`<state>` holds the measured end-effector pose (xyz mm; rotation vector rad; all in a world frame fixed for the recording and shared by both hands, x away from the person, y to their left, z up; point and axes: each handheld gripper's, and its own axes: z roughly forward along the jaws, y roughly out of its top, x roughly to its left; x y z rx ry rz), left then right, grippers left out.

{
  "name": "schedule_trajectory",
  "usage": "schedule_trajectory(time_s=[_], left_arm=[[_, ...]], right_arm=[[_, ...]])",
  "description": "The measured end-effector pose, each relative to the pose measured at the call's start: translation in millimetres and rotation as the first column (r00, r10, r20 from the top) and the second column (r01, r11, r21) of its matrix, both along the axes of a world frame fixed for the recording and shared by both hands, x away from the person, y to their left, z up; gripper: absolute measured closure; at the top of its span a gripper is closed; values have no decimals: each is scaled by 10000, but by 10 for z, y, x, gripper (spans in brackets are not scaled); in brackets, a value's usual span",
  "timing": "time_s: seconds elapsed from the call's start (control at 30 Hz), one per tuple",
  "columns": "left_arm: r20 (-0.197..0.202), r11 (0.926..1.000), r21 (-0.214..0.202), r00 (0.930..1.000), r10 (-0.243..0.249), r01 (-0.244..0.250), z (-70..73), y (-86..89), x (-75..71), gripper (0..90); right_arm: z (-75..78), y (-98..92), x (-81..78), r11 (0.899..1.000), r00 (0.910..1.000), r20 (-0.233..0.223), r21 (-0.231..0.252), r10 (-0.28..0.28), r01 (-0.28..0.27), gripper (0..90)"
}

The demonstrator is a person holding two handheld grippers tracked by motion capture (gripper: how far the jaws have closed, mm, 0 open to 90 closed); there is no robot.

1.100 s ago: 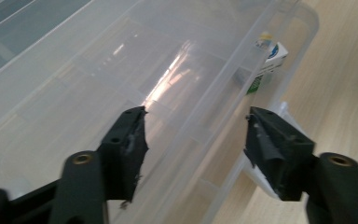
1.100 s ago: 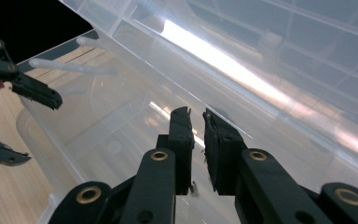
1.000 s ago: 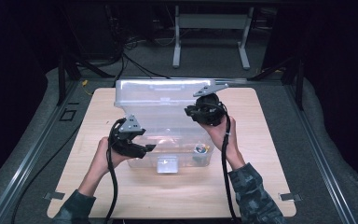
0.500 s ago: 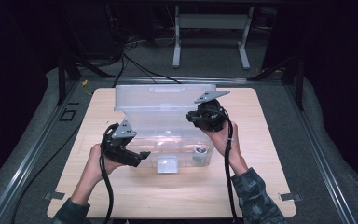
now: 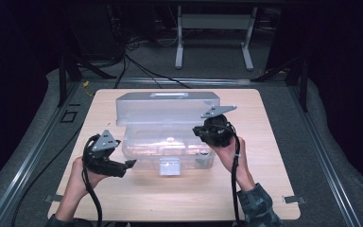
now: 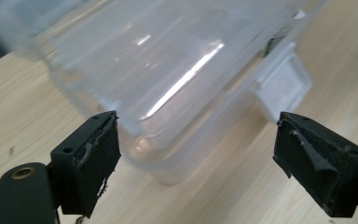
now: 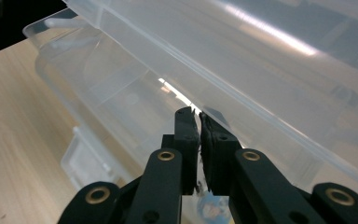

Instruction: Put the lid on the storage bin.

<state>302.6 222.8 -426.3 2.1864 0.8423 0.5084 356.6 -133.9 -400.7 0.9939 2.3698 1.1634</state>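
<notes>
Clear box (image 6: 177,79) blurred, cut off at top.

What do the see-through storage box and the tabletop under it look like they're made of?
The clear lidded storage box looks like glossy translucent plastic: the table shows through its walls, which carry bright glare streaks. The light tabletop looks like matte wood or wood-look laminate, judging by its fine grain lines.

We've got a clear plastic storage box (image 5: 170,144) sitting mid-table, a bit nearer the far edge. Its lid (image 5: 168,108) is swung open and standing up along the back, with the white latch (image 5: 169,166) facing the near edge.
</notes>
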Motion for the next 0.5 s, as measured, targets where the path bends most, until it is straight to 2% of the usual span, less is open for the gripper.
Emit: schedule_trajectory(time_s=[0.07,0.1,0.13,0.17,0.5], left_arm=[[-138,9997,-80,9996,245,-246,-47,88,44,134],[-237,9991,-118,9989,415,-418,-78,125,70,131],[-269,9988,-111,9985,475,-479,-102,149,93,124],[-350,9983,-139,9978,566,-571,-127,164,109,123],[-891,9952,-51,9913,967,-976,-302,298,261,72]], right_arm=[[-29,-3,-66,9996,9999,-9,-220,-171,170,855],[-50,-12,-65,9998,9999,-84,108,149,-148,855],[-52,-17,-95,9997,9999,-84,-204,-142,141,855],[-59,-28,-107,9997,9998,-128,-195,-149,146,854],[-195,-116,-259,9998,9986,-511,-190,-127,118,848]])
